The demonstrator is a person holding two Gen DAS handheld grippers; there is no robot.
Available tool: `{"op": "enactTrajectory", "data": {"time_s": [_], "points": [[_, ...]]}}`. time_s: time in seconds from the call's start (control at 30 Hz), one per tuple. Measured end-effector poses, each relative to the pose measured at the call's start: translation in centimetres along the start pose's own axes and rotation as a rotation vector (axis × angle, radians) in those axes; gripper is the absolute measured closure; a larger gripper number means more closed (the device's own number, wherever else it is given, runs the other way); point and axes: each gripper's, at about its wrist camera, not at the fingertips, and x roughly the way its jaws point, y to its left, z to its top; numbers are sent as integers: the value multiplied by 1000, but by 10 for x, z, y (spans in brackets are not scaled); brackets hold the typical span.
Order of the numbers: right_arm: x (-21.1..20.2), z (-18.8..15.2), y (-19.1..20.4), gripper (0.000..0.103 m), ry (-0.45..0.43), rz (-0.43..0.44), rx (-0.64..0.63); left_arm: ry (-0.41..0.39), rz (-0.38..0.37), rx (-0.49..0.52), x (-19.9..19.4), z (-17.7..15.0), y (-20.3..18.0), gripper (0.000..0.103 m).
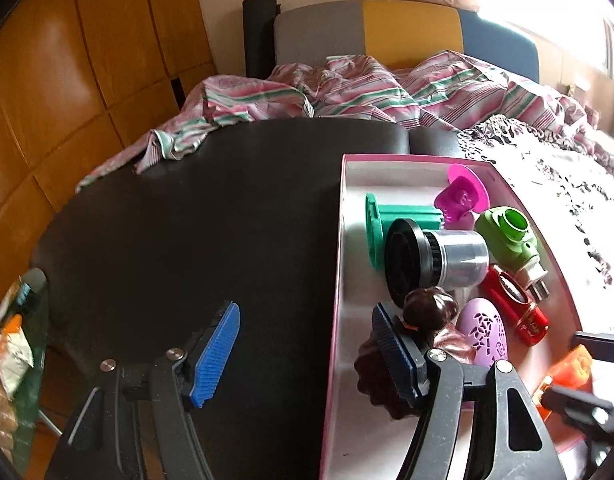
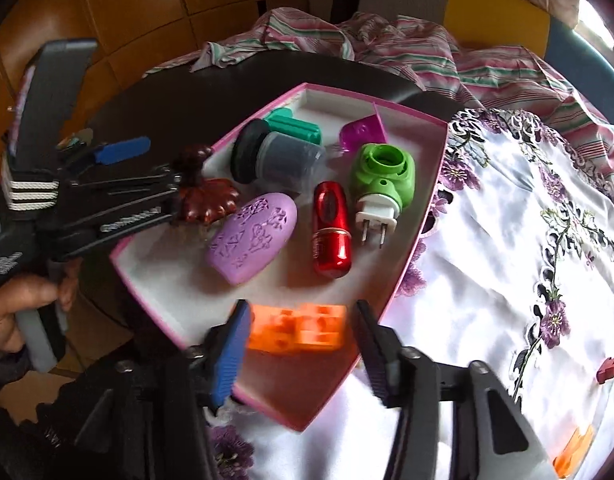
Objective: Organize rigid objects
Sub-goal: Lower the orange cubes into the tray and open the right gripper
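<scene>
- The orange block [image 2: 297, 330] is lying between the right gripper [image 2: 303, 344] pads, long axis spanning the gap, over the pink box [image 2: 411, 258] near corner.
- Whether the pads are pressing it, I cannot tell.
- The left gripper [image 1: 307, 354] is standing half open and empty, beside the brown figurine [image 1: 427, 308].

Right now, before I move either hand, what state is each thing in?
Pink box: open, no lid on it.
Grey canister: on its side in the box.
Red cylinder: lying flat in the box.
Green plug-in: unplugged, lying in the box.
Brown figure: lying at the box's edge.
Orange block: blurred, between the right jaws.
Left gripper: jaws open, empty.
Right gripper: grip unclear.
</scene>
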Motion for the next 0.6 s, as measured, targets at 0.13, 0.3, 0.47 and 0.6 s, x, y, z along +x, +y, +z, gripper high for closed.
{"op": "enactTrajectory", "data": {"time_s": [0.13, 0.3, 0.47, 0.6], "points": [[12, 7, -6, 70, -8, -2, 30, -13, -10, -11, -9, -8, 4, 32], [19, 11, -12, 68, -13, 13, 77, -17, -27, -50, -20, -16, 12, 28], [13, 13, -16, 60, -34, 42, 125, -47, -45, -80, -36, -18, 19, 25], [4, 14, -16, 58, -54, 40, 135, -61, -60, -86, -46, -17, 20, 25]]}}
